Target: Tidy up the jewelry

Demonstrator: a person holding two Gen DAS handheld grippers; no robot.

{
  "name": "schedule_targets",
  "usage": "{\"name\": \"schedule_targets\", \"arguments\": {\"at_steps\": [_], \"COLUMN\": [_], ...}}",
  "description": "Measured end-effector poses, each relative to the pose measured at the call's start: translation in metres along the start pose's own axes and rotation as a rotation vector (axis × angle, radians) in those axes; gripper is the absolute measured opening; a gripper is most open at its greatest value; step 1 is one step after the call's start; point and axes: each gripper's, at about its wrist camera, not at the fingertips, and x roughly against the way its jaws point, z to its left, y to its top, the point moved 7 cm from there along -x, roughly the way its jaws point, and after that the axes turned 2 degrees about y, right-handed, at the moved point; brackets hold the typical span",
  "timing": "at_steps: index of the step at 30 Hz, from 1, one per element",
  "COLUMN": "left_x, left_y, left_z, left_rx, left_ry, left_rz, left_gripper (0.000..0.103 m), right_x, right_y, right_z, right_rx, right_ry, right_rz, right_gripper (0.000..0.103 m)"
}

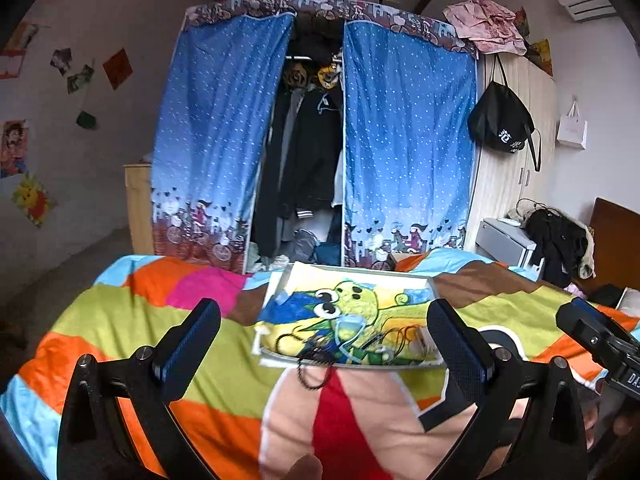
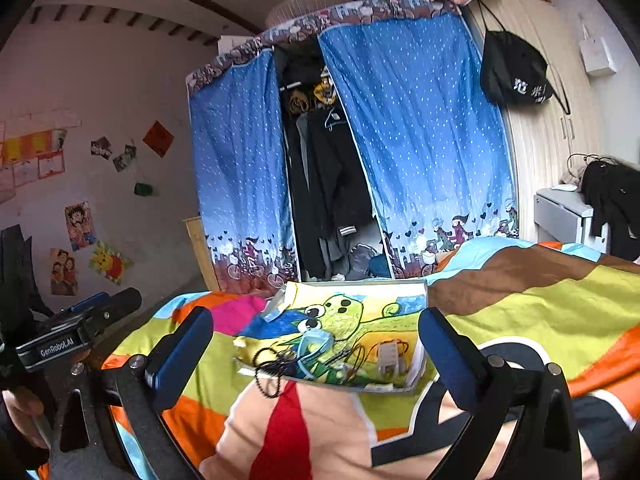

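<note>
Two grippers, left gripper (image 1: 324,340) and right gripper (image 2: 316,344), jaws wide, empty, above patchwork bed (image 1: 120,320).
Thin black beaded necklace (image 1: 314,372) draped off shallow cartoon-printed tray (image 1: 400,280): probably light, limp, tangle-prone; best pinched at hanging loop.

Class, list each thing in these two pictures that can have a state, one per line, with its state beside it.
Left gripper: jaws open, nothing between them.
Right gripper: jaws open, nothing between them.
Shallow white tray lined with a cartoon drawing: lying flat on the bed, holding jewelry.
Black beaded necklace: hanging over the tray's near edge.
Blue dotted wardrobe curtain: parted, clothes showing.
</note>
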Motion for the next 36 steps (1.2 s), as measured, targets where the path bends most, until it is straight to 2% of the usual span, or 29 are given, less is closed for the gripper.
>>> {"name": "schedule_targets", "arguments": {"at_steps": [7,17,25,36], "left_x": [0.049,0.086,0.090,0.086], "left_y": [-0.039,-0.108,-0.149,-0.169], "left_z": [0.005,0.006,0.012,0.019], "left_rx": [-0.020,-0.016,0.024,0.058], "left_ry": [0.024,0.041,0.048,0.072], "left_rz": [0.002,0.031,0.068,0.107], "left_gripper": [0.101,0.101,0.101,0.101], "right_x": [0.039,0.077,0.088,0.083], "right_y": [-0.028,-0.084,-0.121,-0.146], "right_z": [0.027,0.054,0.053,0.045], "right_rx": [0.021,0.077,0.060,0.037], "right_ry": [-0.008,-0.038,-0.071,-0.070], "right_rz": [-0.016,-0.007,-0.016,0.043], "right_gripper": [0.103,0.103,0.103,0.103]}}
